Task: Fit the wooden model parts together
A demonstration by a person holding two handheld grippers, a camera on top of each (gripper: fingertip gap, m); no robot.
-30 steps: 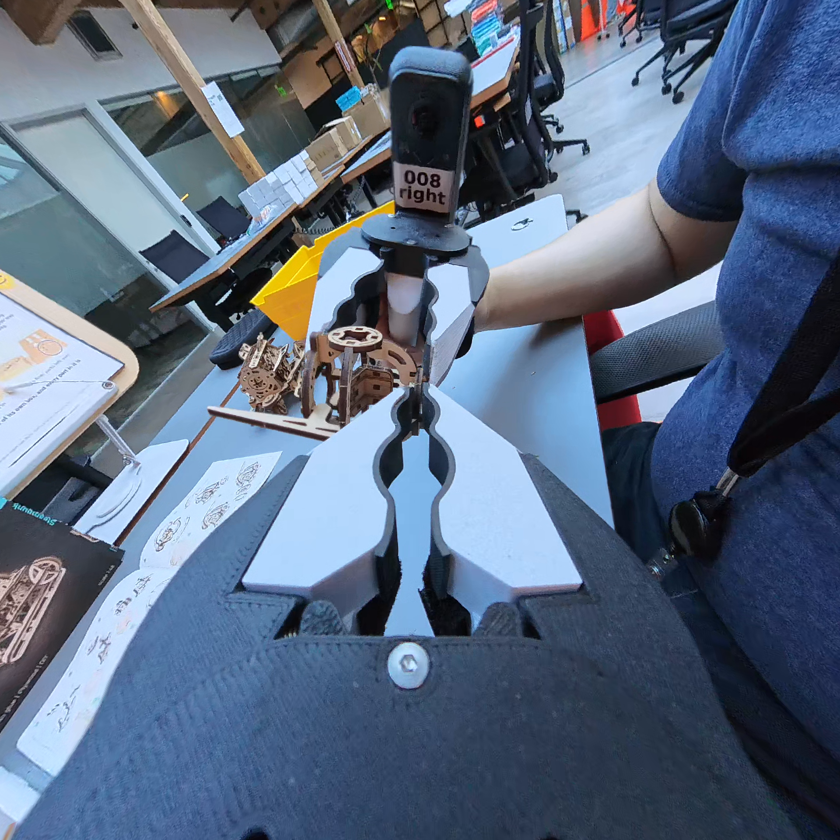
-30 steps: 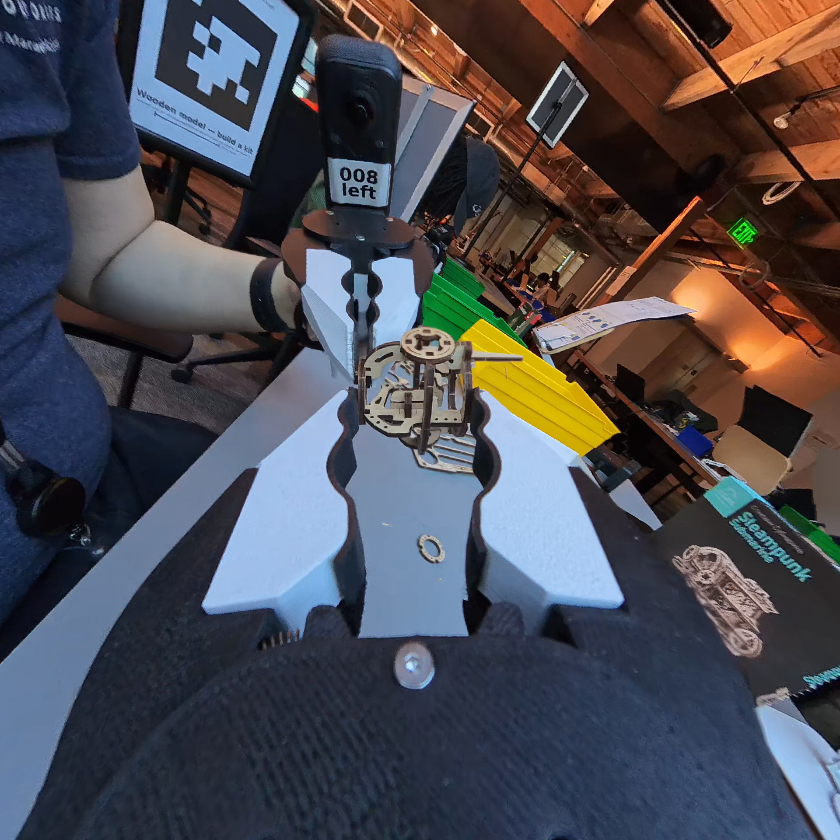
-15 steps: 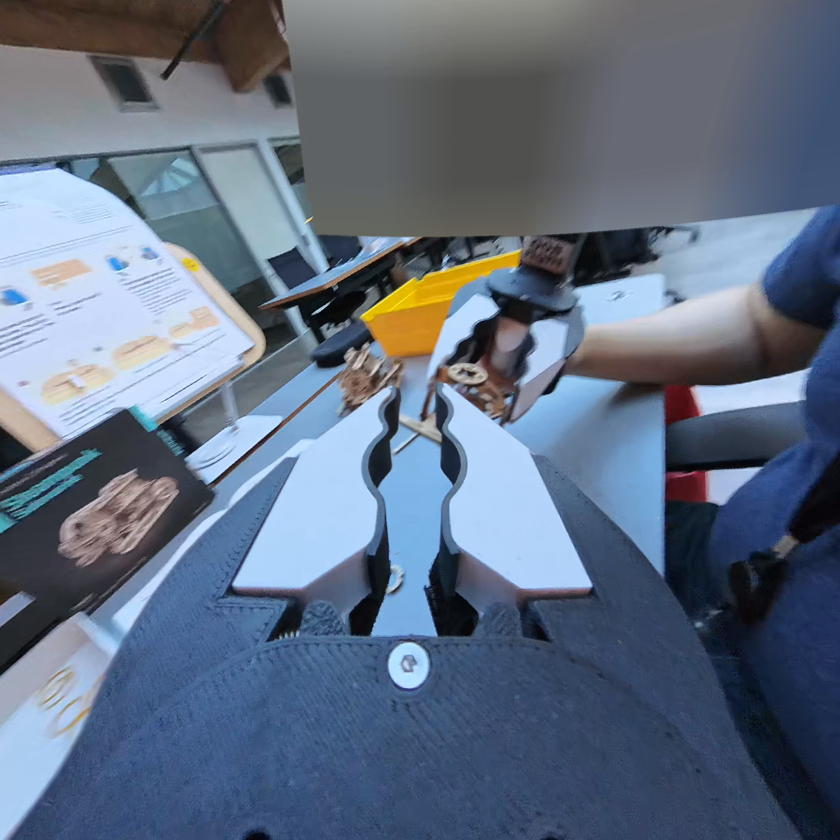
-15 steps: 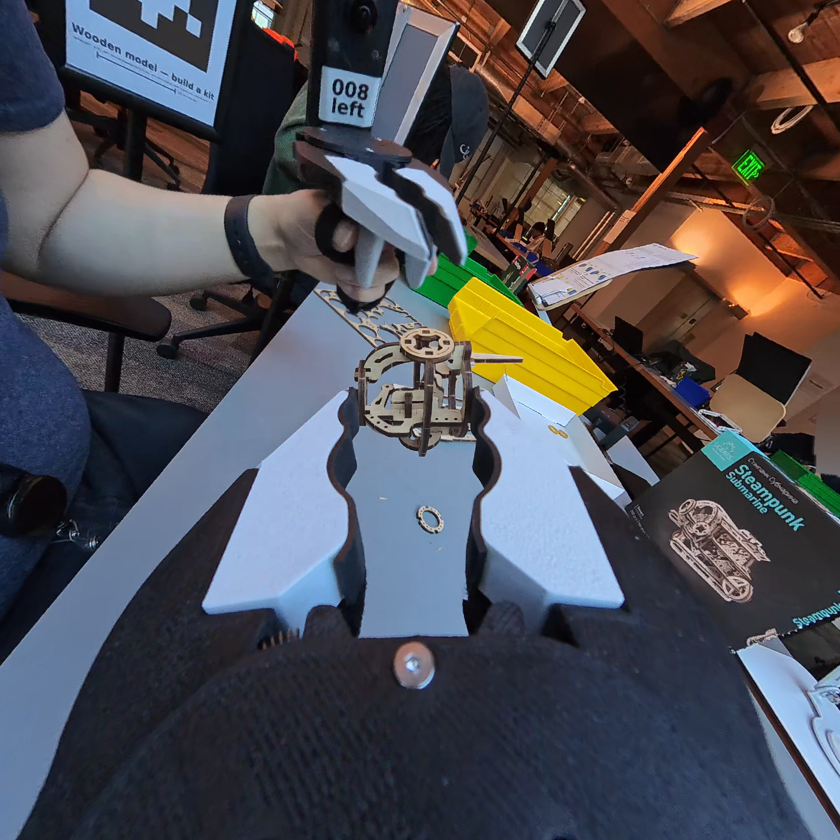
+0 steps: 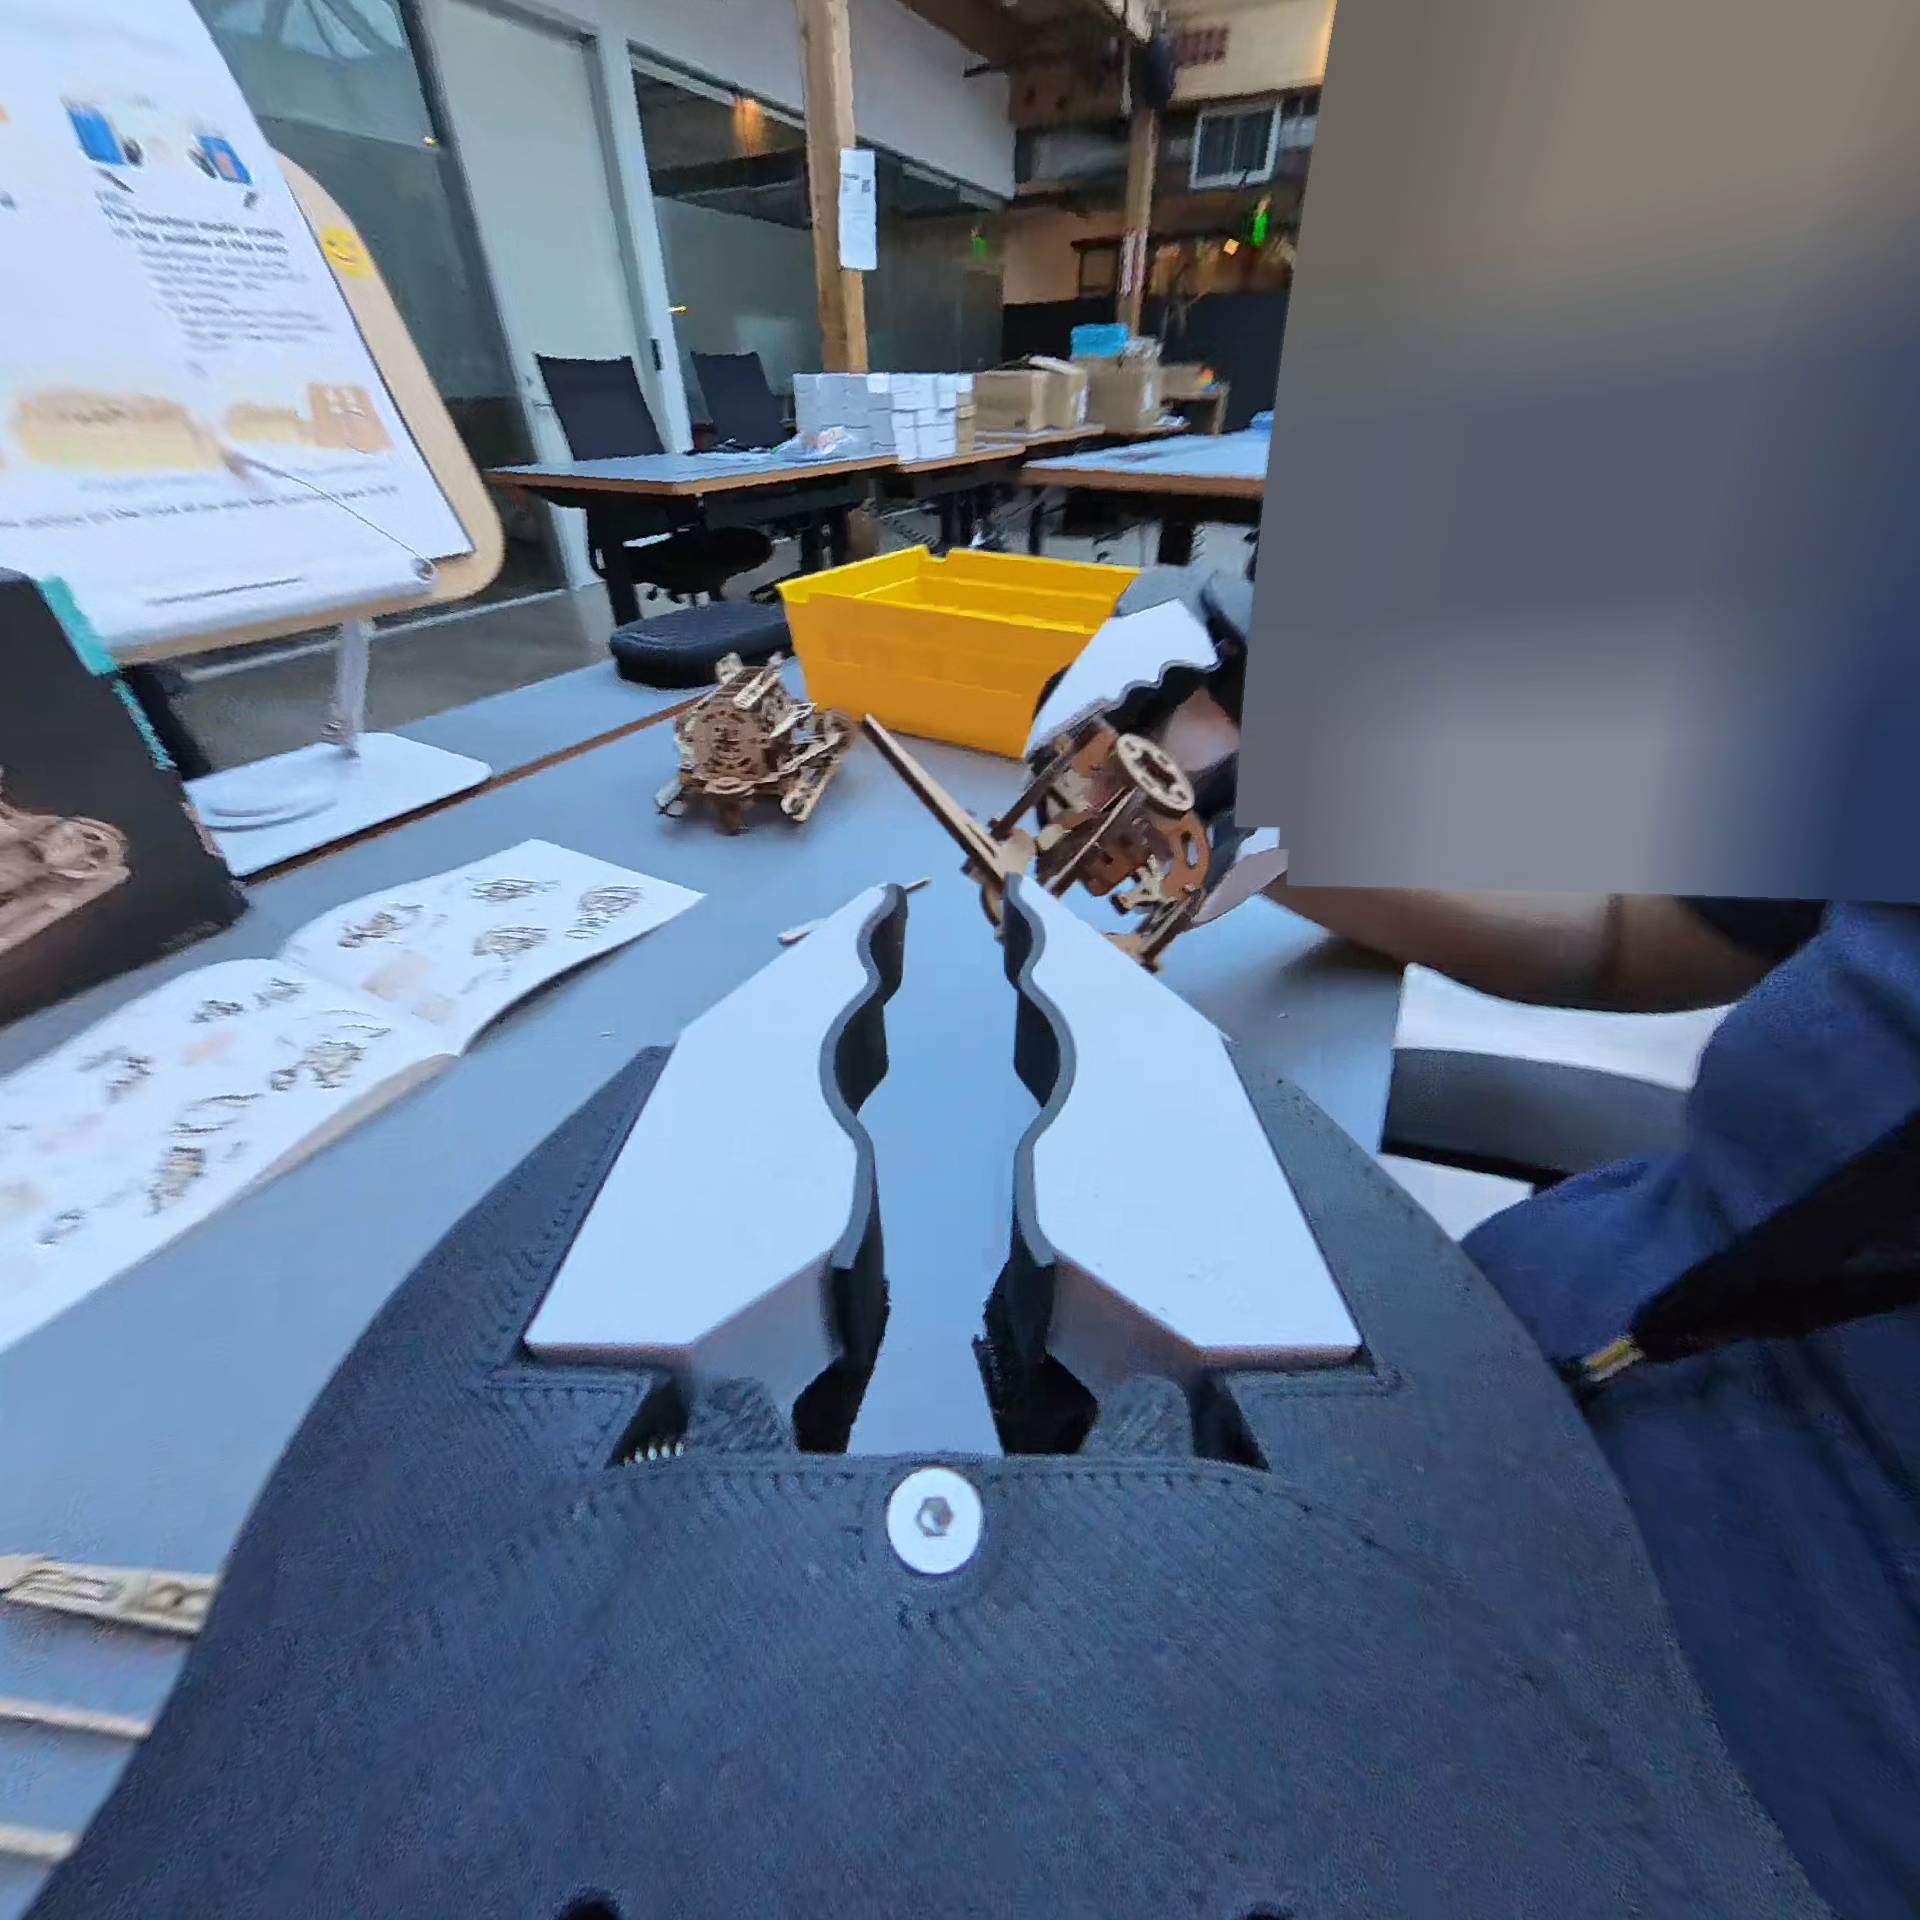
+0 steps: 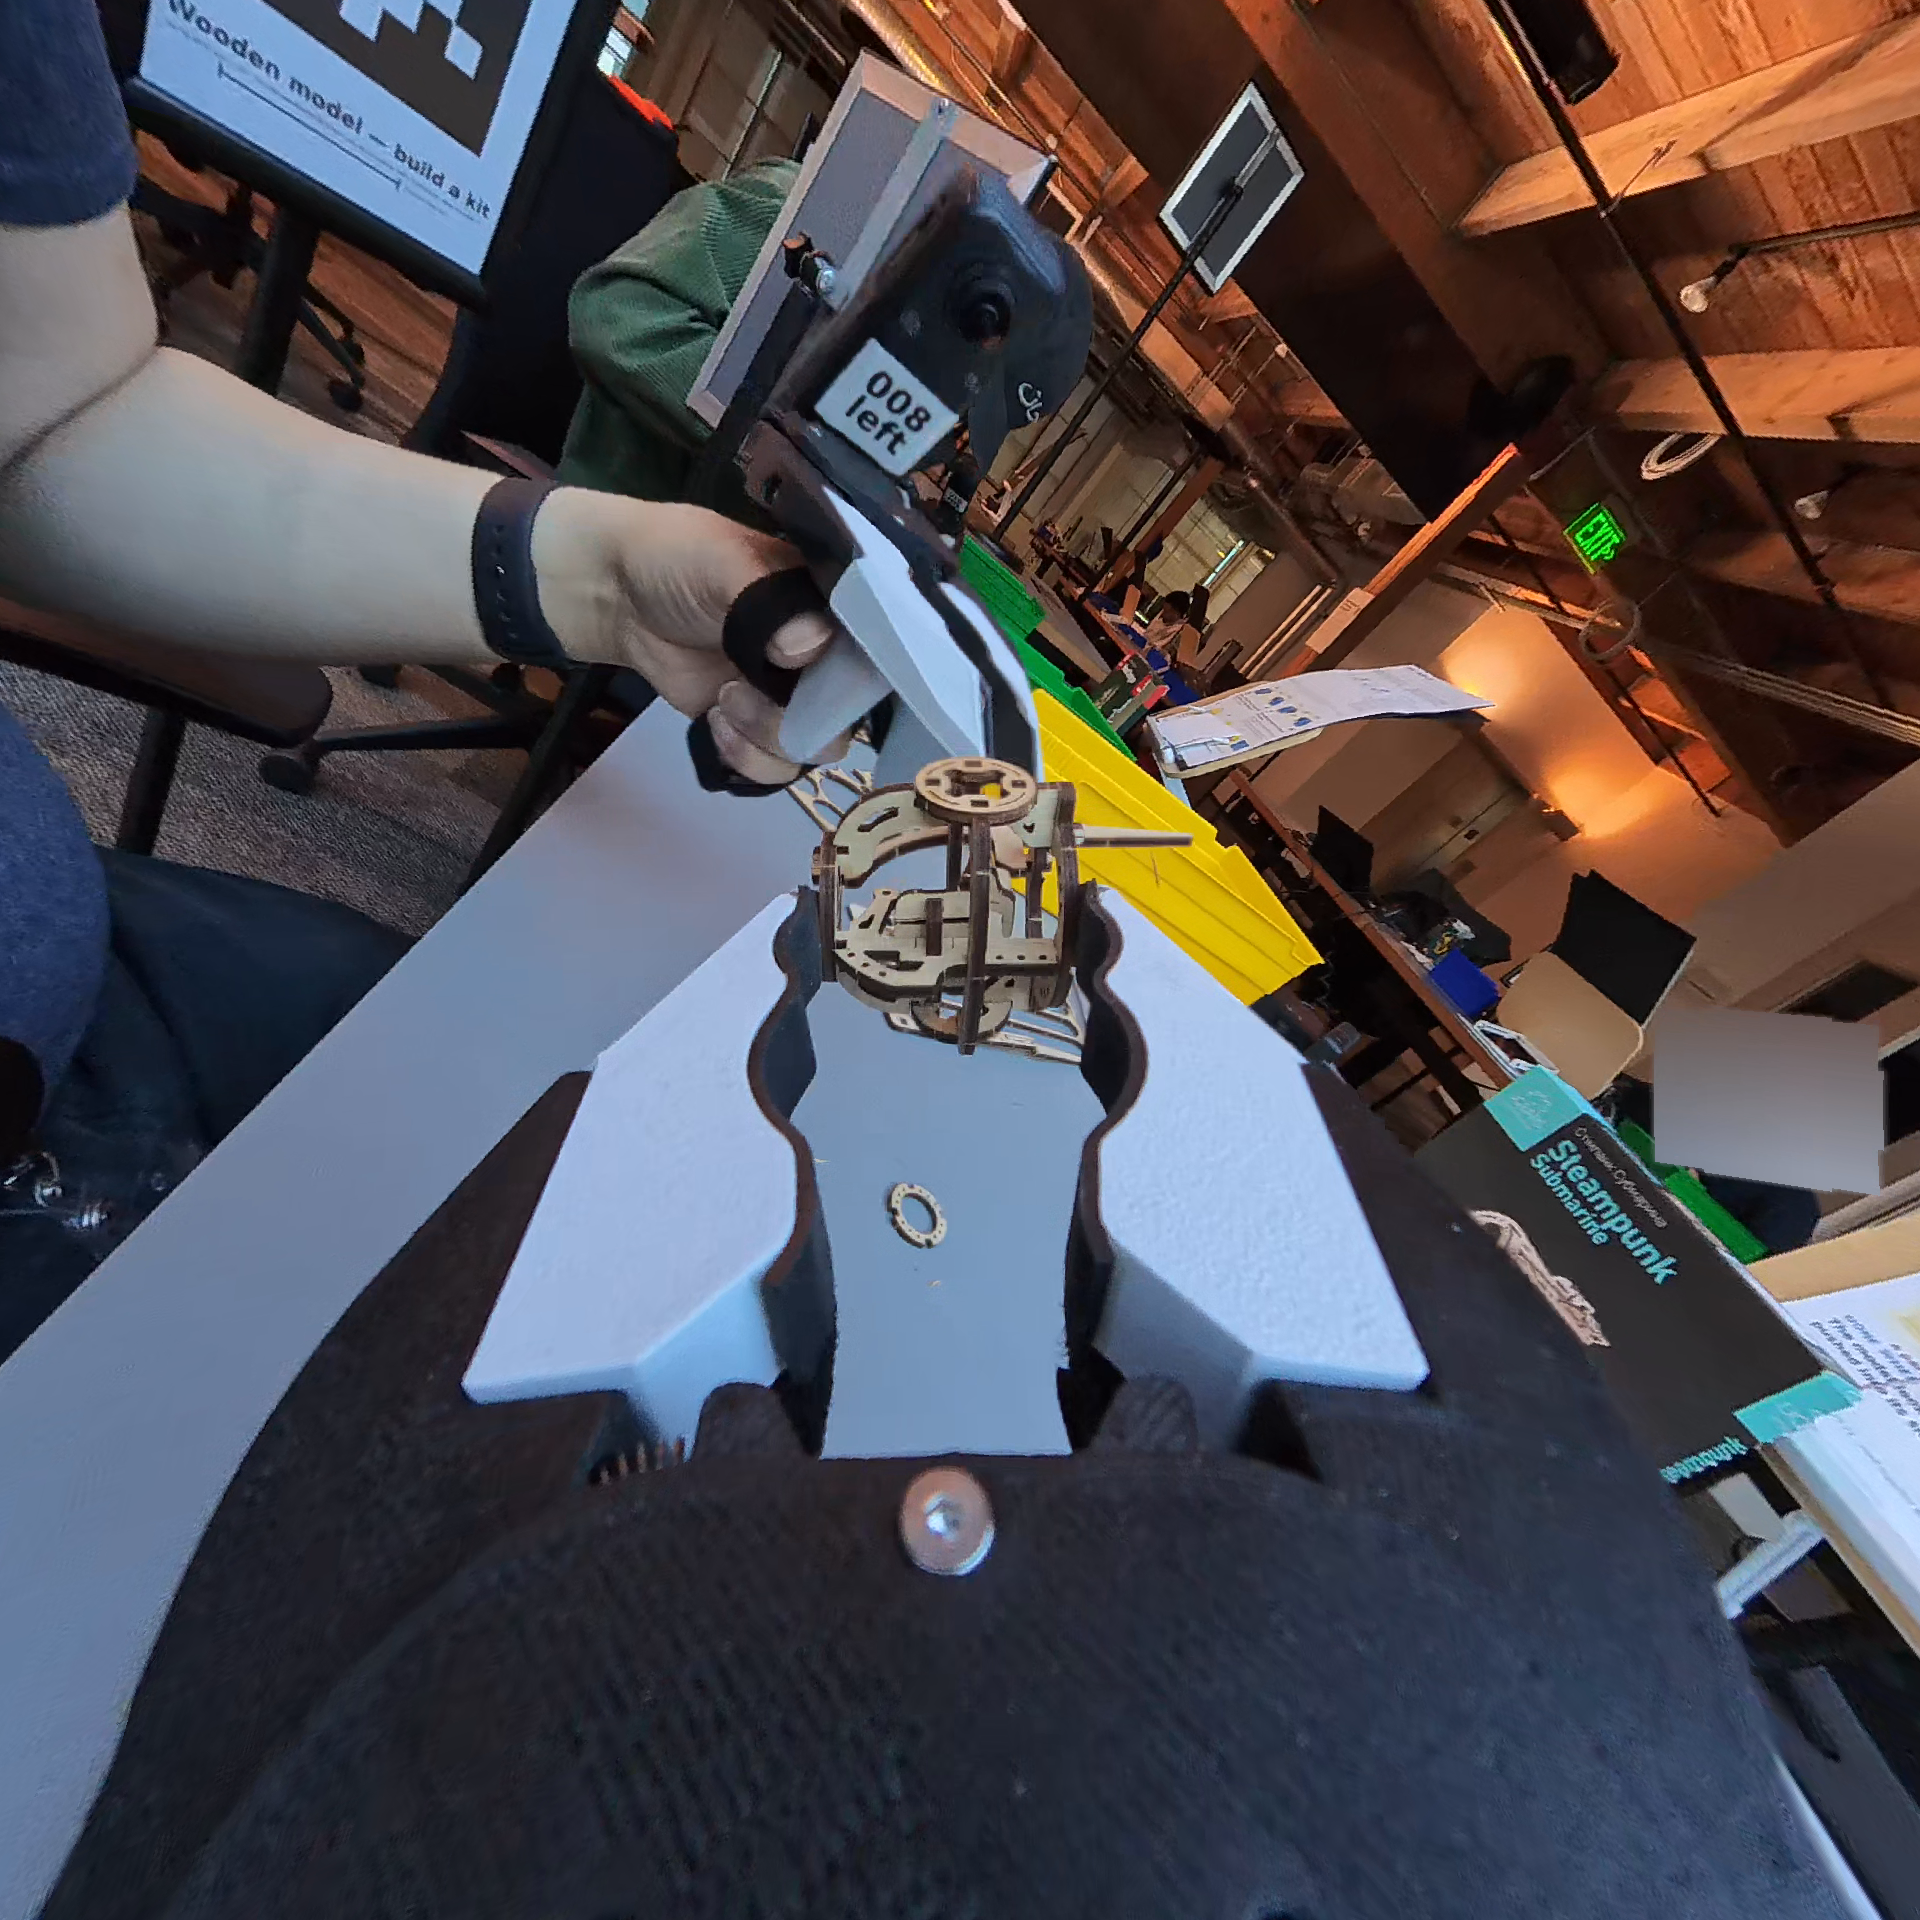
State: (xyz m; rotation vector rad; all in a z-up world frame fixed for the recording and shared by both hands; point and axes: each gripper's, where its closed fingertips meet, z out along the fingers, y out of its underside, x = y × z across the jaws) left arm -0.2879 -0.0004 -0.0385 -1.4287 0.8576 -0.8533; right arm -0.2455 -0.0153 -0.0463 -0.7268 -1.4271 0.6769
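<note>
My right gripper (image 6: 945,920) is shut on a partly built wooden model assembly (image 6: 940,904), a round cage of laser-cut parts with a slotted disc on top and a thin stick out to one side, held above the grey table (image 6: 520,987). It also shows in the left wrist view (image 5: 1117,831), in the right gripper (image 5: 1127,816). My left gripper (image 5: 954,904) is open and empty, a short way in front of the assembly and low over the table. In the right wrist view the left gripper (image 6: 997,717) hangs just behind the assembly. A small wooden ring (image 6: 916,1212) lies on the table.
A second wooden model (image 5: 748,748) stands on the table before a yellow bin (image 5: 945,644). An open instruction booklet (image 5: 312,1029), a black kit box (image 5: 73,831) and a document stand (image 5: 208,312) are at the left. A cut wooden strip (image 5: 104,1600) lies near left. My right fingertips sit around 6 centimeters from my left ones.
My left gripper has opened, pulled back from the assembly and dropped lower toward the table. My right gripper still holds the assembly in about the same place.
</note>
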